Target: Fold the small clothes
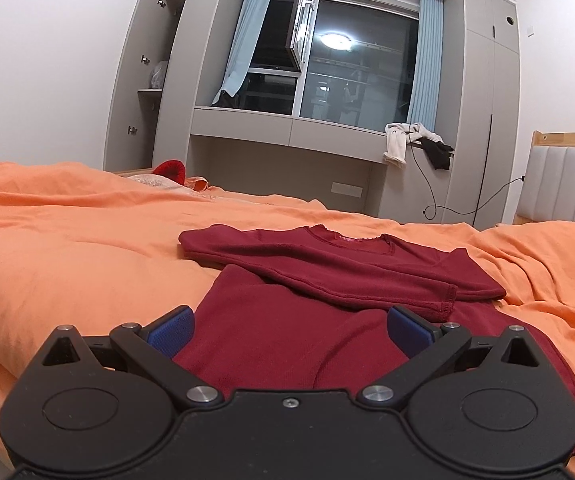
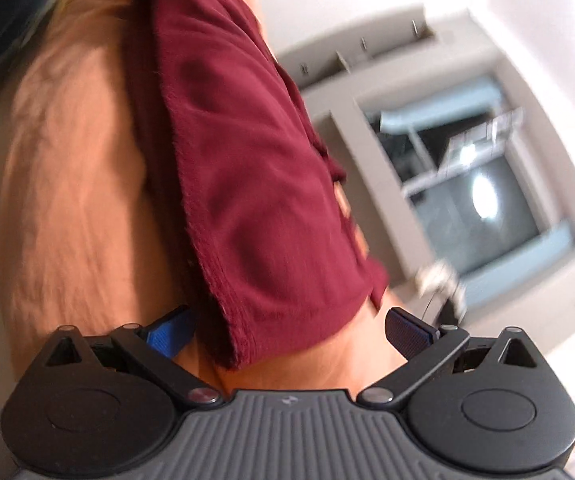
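Observation:
A dark red long-sleeved top lies flat on the orange bedcover, neckline far from me, both sleeves folded across its chest. My left gripper hovers low over the top's hem, open, blue pads wide apart with red cloth showing between them. The right wrist view is rolled sideways and blurred. There the same red top runs from the upper left down to a corner just ahead of my right gripper, which is open with nothing gripped.
A grey wardrobe wall with a dark window and blue curtains stands beyond the bed. Pale and black clothes hang off the sill ledge, with a cable trailing down. A padded headboard is at right. A red item sits at the bed's far side.

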{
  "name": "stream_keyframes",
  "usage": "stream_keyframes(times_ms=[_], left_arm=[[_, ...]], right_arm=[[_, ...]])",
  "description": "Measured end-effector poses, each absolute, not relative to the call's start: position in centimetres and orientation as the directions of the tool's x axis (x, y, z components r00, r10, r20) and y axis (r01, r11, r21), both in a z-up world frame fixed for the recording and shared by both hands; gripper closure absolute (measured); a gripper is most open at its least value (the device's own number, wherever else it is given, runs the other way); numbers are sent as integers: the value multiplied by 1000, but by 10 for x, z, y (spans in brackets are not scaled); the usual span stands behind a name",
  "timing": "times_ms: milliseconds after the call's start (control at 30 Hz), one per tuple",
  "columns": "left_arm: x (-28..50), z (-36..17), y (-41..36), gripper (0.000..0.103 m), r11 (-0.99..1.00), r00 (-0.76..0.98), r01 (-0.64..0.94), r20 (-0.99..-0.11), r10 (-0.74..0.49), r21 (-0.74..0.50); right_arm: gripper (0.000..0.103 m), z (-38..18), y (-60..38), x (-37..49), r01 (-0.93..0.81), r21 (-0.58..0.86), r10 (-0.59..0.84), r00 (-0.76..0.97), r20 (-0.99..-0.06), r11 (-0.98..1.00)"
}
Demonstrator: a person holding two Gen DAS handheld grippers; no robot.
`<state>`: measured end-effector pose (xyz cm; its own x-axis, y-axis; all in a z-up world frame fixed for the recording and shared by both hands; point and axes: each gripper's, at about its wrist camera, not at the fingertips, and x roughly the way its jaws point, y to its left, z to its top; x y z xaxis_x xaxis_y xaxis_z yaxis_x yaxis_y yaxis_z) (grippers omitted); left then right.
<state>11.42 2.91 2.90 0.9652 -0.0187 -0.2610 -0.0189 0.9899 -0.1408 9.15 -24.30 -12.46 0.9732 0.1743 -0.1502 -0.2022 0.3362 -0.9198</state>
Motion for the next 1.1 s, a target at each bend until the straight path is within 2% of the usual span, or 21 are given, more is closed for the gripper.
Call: stream_keyframes(times_ms=[33, 100, 167, 200, 233, 267, 333, 433, 567, 800, 933, 1100], left_arm=[[114, 29, 29, 1, 990, 965, -18, -261, -19, -141], [114, 29, 29, 1, 990, 965, -19, -261, -18, -140], [114, 29, 29, 1, 990, 965, -18, -260, -19, -141], [114, 29, 29, 1, 990, 965, -17, -260, -20, -142], [114, 29, 29, 1, 990, 966, -17, -259, -20, -143], [114, 29, 29, 1, 990, 966, -18, -259, -19, -142], [114, 28, 29, 1, 990, 965, -19, -260, -18, -140], [114, 28, 29, 1, 990, 966, -17, -257, -20, -140], [111, 29, 30, 1, 988, 970, 9, -239, -46, -152], [80, 34, 26, 1, 974, 976, 140, -139, -166, -180], [61, 32, 14, 1, 967, 965, 225, -112, -238, -119], [51, 20, -12, 1, 944, 929, 331, -176, -326, 0]], right_arm=[[2, -127, -240, 88, -196, -931, 199, 970, -138, 309], [18, -127, -236, 84, -230, -930, 246, 956, -161, 287], [41, -126, -234, 83, -267, -920, 273, 943, -188, 287], [48, -127, -232, 83, -278, -918, 287, 938, -195, 285], [65, -127, -230, 83, -281, -917, 292, 936, -197, 282], [77, -126, -229, 83, -282, -918, 295, 935, -197, 281], [83, -125, -225, 81, -290, -911, 311, 930, -196, 292], [89, -116, -223, 75, -287, -900, 333, 926, -175, 327], [92, -105, -230, 68, -266, -884, 340, 931, -132, 385], [94, -70, -246, 69, -287, -786, 353, 931, -94, 548], [95, -54, -255, 70, -290, -737, 353, 933, -74, 611], [95, -34, -272, 74, -288, -667, 336, 940, -59, 687]])
